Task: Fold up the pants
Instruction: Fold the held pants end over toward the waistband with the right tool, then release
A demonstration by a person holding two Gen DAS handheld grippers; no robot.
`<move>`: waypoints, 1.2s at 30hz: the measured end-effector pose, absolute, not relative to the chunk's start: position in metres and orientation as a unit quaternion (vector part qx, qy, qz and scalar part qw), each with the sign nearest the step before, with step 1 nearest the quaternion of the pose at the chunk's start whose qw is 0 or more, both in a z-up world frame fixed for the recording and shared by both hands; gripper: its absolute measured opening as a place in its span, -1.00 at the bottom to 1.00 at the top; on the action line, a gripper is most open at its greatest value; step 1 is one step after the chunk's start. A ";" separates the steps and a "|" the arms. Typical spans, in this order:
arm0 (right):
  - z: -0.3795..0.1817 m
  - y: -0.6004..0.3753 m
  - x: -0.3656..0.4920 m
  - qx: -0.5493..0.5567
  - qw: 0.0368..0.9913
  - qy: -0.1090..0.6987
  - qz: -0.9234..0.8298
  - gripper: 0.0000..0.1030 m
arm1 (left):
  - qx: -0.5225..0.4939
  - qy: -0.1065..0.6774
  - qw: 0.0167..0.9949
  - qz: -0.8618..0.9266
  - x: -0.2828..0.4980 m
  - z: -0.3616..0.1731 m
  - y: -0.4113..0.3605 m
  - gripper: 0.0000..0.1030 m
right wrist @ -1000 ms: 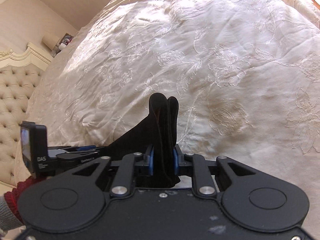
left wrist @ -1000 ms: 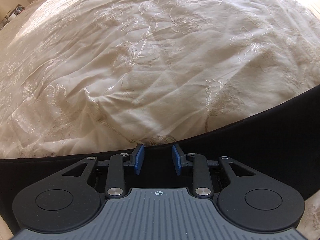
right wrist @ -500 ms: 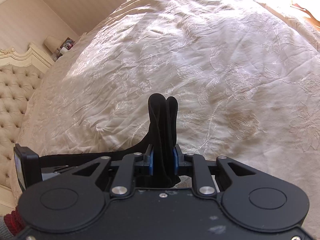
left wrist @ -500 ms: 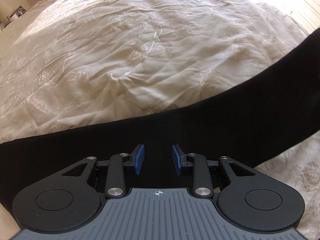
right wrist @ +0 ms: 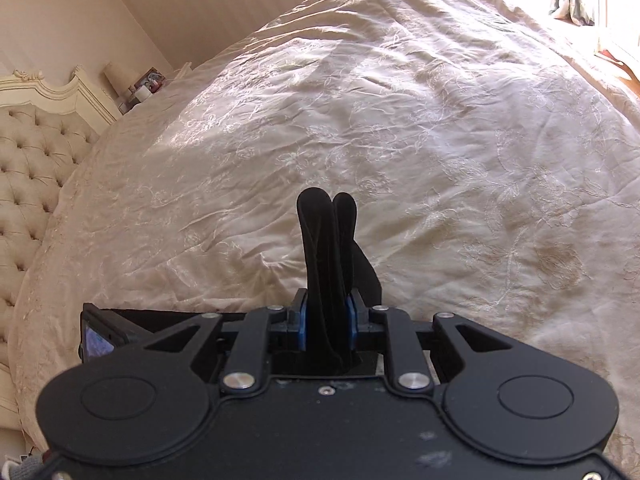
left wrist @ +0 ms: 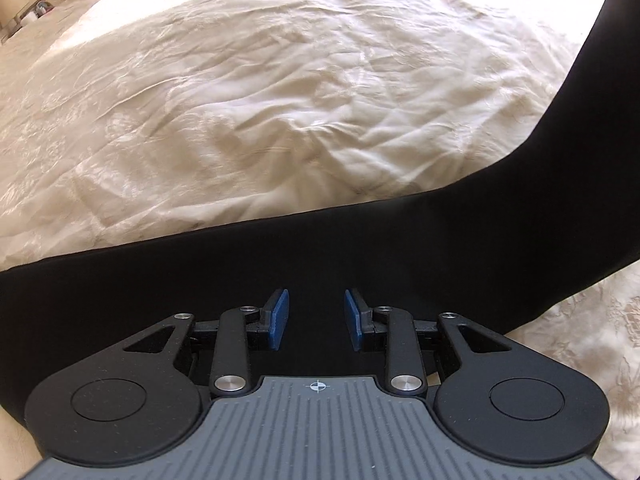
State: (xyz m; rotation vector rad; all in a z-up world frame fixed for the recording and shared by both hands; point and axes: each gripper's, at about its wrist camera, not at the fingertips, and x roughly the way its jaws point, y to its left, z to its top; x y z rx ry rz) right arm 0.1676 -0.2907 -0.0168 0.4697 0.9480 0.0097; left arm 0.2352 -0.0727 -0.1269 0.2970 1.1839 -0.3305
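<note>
Steeply tilted down over the cream embroidered bedspread point(right wrist: 440, 128), my right gripper point(right wrist: 326, 320) clamps a bunched fold of black fabric pants point(right wrist: 326, 248); my left gripper point(left wrist: 316, 314), its blue pads point(left wrist: 278, 312) apart with the black cloth dark between them, may grip it, I cannot tell.

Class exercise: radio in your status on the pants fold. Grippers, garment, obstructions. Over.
Right hand-held gripper shut on black pants. Left hand-held gripper: pads apart, black cloth behind them, grip unclear. Pants span a cream bedspread. No obstructions in view.

Daylight enters from the far right — bedspread point(left wrist: 320, 80) overexposed there, detail washed out. Left wrist view slightly motion-blurred; black pants point(left wrist: 360, 248) featureless. Fisheye bends the edges.
</note>
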 end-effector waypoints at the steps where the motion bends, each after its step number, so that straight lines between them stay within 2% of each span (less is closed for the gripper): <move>1: -0.015 -0.275 0.171 0.221 0.864 0.451 0.007 -0.61 | 0.131 0.555 0.808 -0.150 0.237 -0.123 -0.055 -0.42; 6: -0.024 -0.195 0.193 0.222 0.860 0.458 0.028 -0.61 | 0.119 0.551 0.816 -0.127 0.237 -0.109 0.028 -0.42; 16: -0.107 -0.046 0.235 0.175 0.842 0.510 0.017 -0.59 | 0.115 0.560 0.816 -0.083 0.234 -0.103 0.150 -0.42; 19: -0.128 -0.023 0.241 0.141 0.836 0.530 0.002 -0.46 | 0.111 0.564 0.814 -0.082 0.235 -0.105 0.167 -0.42; 21: -0.136 -0.016 0.242 0.125 0.833 0.539 -0.001 -0.37 | 0.107 0.566 0.813 -0.084 0.234 -0.105 0.175 -0.42; 28: -0.104 -0.004 0.230 0.144 0.853 0.501 0.027 -0.34 | 0.077 0.578 0.807 -0.096 0.232 -0.108 0.187 -0.42; 33: -0.084 -0.036 0.217 0.166 0.868 0.469 -0.016 -0.34 | 0.071 0.579 0.806 -0.097 0.229 -0.108 0.181 -0.42; 35: -0.088 -0.062 0.215 0.165 0.863 0.474 -0.056 -0.43 | 0.066 0.579 0.808 -0.088 0.226 -0.106 0.179 -0.42; 36: -0.093 -0.074 0.214 0.162 0.859 0.480 -0.075 -0.62 | 0.066 0.579 0.809 -0.081 0.224 -0.105 0.178 -0.42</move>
